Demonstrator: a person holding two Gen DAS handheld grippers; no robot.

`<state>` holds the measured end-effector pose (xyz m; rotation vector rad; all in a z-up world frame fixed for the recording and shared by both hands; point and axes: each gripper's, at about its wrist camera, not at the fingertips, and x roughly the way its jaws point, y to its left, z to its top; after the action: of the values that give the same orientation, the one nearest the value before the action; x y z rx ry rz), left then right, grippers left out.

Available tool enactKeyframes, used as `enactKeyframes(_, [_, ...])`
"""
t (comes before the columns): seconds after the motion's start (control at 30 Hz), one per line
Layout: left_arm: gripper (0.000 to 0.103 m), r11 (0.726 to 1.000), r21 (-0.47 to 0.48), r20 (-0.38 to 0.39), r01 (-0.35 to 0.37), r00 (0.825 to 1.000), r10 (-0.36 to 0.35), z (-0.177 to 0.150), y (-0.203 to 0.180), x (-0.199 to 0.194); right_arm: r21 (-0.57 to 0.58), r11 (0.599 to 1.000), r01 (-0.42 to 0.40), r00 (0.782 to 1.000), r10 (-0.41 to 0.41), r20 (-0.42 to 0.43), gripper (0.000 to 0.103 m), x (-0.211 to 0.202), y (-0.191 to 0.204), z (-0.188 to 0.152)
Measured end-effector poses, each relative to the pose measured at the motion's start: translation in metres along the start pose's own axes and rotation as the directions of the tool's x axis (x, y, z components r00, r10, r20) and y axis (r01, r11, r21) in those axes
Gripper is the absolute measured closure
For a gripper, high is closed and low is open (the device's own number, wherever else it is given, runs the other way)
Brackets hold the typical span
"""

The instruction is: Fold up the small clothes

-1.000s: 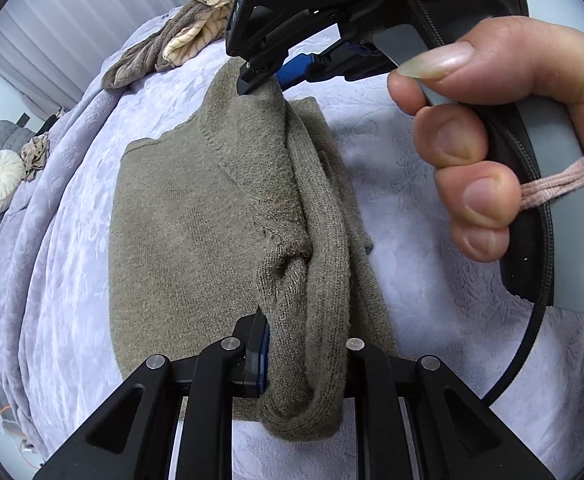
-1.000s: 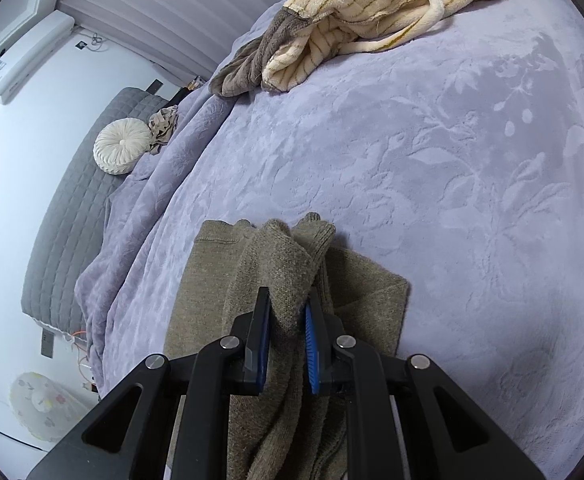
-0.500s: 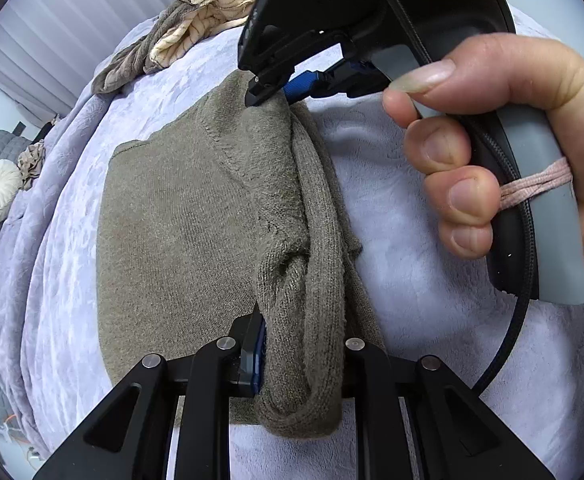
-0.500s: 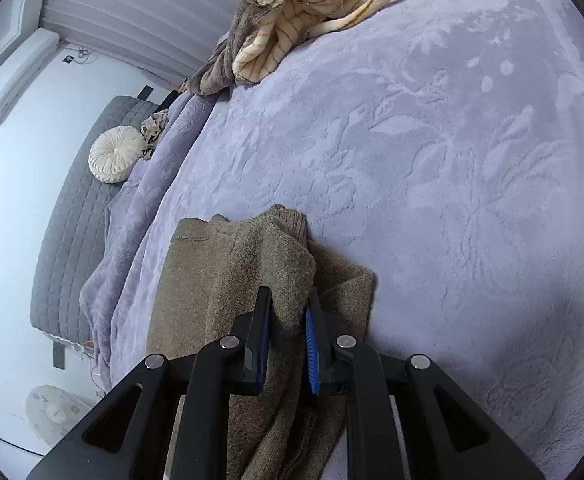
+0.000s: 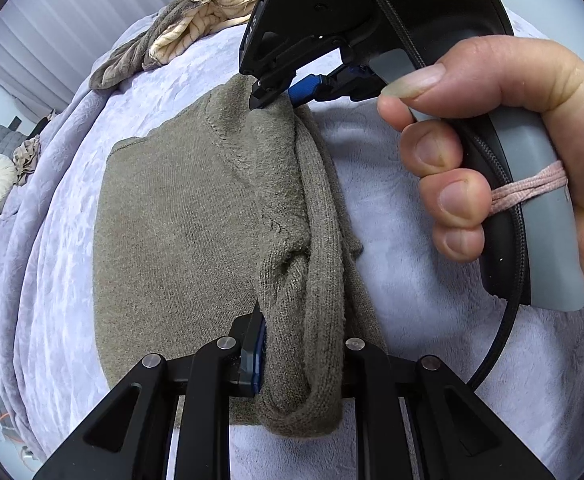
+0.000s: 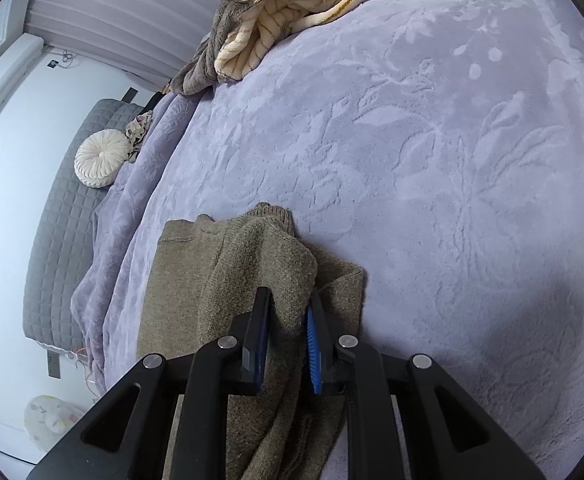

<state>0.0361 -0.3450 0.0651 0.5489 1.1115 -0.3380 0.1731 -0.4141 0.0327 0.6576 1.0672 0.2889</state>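
An olive-brown knit sweater (image 5: 180, 240) lies flat on the lavender blanket (image 5: 411, 300), with one side rolled over into a thick ridge. My left gripper (image 5: 301, 354) is shut on the near end of that ridge; the fabric hides its right finger. My right gripper (image 5: 292, 88), held by a hand (image 5: 511, 152), pinches the far end of the ridge. In the right wrist view my right gripper (image 6: 288, 328) is shut on the sweater (image 6: 220, 280), whose bunched fabric fills the gap between the blue pads, low over the bed.
A pile of cream striped and grey-brown clothes (image 6: 292, 12) lies at the bed's far edge. The blanket (image 6: 451, 160) spreads wide to the right. A round cream cushion (image 6: 100, 158) sits on a grey quilted pad (image 6: 64, 220) beyond the left edge.
My right gripper has sunk slightly towards the bed with the sweater's edge still in it. The left gripper has kept still on its end.
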Motion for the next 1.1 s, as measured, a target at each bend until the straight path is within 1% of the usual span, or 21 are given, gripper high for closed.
enactKeyframes(0.13, [0.084, 1.000, -0.008, -0.002, 0.009, 1.000, -0.009, 0.000, 0.002, 0.000, 0.004, 1.000, 0.024, 1.000, -0.024, -0.002, 0.082, 0.000, 0.003, 0.002])
enactKeyframes(0.2, [0.072, 1.000, -0.014, -0.007, 0.019, 1.000, -0.019, 0.000, 0.005, -0.001, 0.018, 1.000, 0.024, 1.000, -0.024, -0.007, 0.074, -0.001, 0.003, 0.004])
enactKeyframes(0.23, [0.071, 0.999, -0.020, -0.006, 0.032, 0.999, -0.032, 0.000, 0.007, -0.002, 0.020, 1.000, 0.023, 1.000, -0.023, -0.007, 0.069, -0.004, 0.003, 0.004])
enactKeyframes(0.3, [0.070, 0.998, -0.028, -0.006, 0.051, 0.999, -0.052, -0.001, 0.011, -0.005, 0.022, 0.999, 0.030, 0.999, -0.031, 0.014, 0.062, -0.014, 0.004, 0.003])
enactKeyframes(0.33, [0.070, 0.998, -0.031, -0.007, 0.061, 0.998, -0.061, -0.002, 0.013, -0.007, 0.030, 0.999, 0.036, 0.999, -0.037, 0.031, 0.052, -0.021, 0.004, 0.001])
enactKeyframes(0.37, [0.067, 0.996, -0.036, -0.009, 0.079, 0.997, -0.080, -0.004, 0.016, -0.010, 0.039, 0.999, 0.034, 0.998, -0.037, 0.057, 0.042, -0.031, 0.004, 0.000])
enactKeyframes(0.4, [0.046, 0.994, -0.042, -0.008, 0.104, 0.995, -0.104, -0.007, 0.020, -0.013, 0.042, 0.999, 0.030, 0.996, -0.033, 0.081, 0.040, -0.040, 0.004, -0.001])
enactKeyframes(0.47, [0.023, 0.985, -0.060, 0.033, 0.164, 0.986, -0.162, -0.017, 0.031, -0.029, 0.032, 0.999, 0.036, 0.990, -0.040, 0.134, 0.040, -0.063, 0.008, -0.007])
enactKeyframes(0.57, [0.023, 0.959, -0.021, 0.118, 0.281, 0.954, -0.277, -0.038, 0.046, -0.062, -0.066, 0.997, 0.035, 0.983, -0.023, 0.183, 0.040, -0.094, 0.032, -0.023])
enactKeyframes(0.6, [0.023, 0.957, -0.008, 0.147, 0.289, 0.947, -0.285, -0.045, 0.052, -0.072, -0.107, 0.994, 0.031, 0.983, -0.011, 0.185, 0.040, -0.100, 0.042, -0.031])
enactKeyframes(0.67, [0.023, 0.960, -0.014, 0.190, 0.280, 0.943, -0.272, -0.057, 0.068, -0.082, -0.179, 0.984, -0.001, 0.985, 0.032, 0.170, 0.040, -0.105, 0.062, -0.047])
enactKeyframes(0.73, [0.023, 0.948, -0.080, 0.196, 0.308, 0.937, -0.288, -0.063, 0.092, -0.078, -0.230, 0.973, -0.021, 0.988, 0.055, 0.143, 0.040, -0.101, 0.079, -0.065])
enactKeyframes(0.77, [0.023, 0.938, -0.137, 0.191, 0.318, 0.938, -0.290, -0.064, 0.108, -0.071, -0.238, 0.971, -0.034, 0.990, 0.065, 0.123, 0.040, -0.097, 0.084, -0.074])
enactKeyframes(0.83, [0.023, 0.906, -0.247, 0.197, 0.345, 0.933, -0.301, -0.067, 0.134, -0.059, -0.240, 0.966, -0.093, 0.991, 0.113, 0.074, 0.040, -0.087, 0.088, -0.089])
enactKeyframes(0.87, [0.023, 0.894, -0.279, 0.194, 0.351, 0.932, -0.305, -0.068, 0.142, -0.053, -0.231, 0.965, -0.126, 0.989, 0.141, 0.050, 0.040, -0.080, 0.089, -0.098])
enactKeyframes(0.9, [0.023, 0.885, -0.312, 0.181, 0.345, 0.936, -0.300, -0.068, 0.149, -0.044, -0.221, 0.964, -0.147, 0.987, 0.158, 0.034, 0.040, -0.076, 0.089, -0.103])
enactKeyframes(0.97, [0.023, 0.869, -0.344, 0.167, 0.357, 0.933, -0.317, -0.069, 0.154, -0.028, -0.159, 0.963, -0.218, 0.975, 0.221, 0.001, 0.040, -0.065, 0.080, -0.115])
enactKeyframes(1.0, [0.023, 0.869, -0.352, 0.150, 0.347, 0.937, -0.314, -0.071, 0.154, -0.018, -0.131, 0.961, -0.243, 0.970, 0.243, -0.019, 0.040, -0.059, 0.075, -0.119])
enactKeyframes(1.03, [0.023, 0.874, -0.357, 0.128, 0.329, 0.944, -0.303, -0.073, 0.153, -0.008, -0.094, 0.967, -0.236, 0.972, 0.234, -0.032, 0.040, -0.052, 0.066, -0.123])
enactKeyframes(1.07, [0.023, 0.883, -0.364, 0.088, 0.296, 0.955, -0.284, -0.076, 0.153, 0.007, -0.067, 0.979, -0.194, 0.981, 0.192, -0.032, 0.040, -0.047, 0.057, -0.127])
enactKeyframes(1.1, [0.023, 0.882, -0.381, 0.067, 0.279, 0.959, -0.274, -0.083, 0.156, 0.015, -0.051, 0.987, -0.151, 0.988, 0.149, -0.030, 0.041, -0.043, 0.048, -0.131])
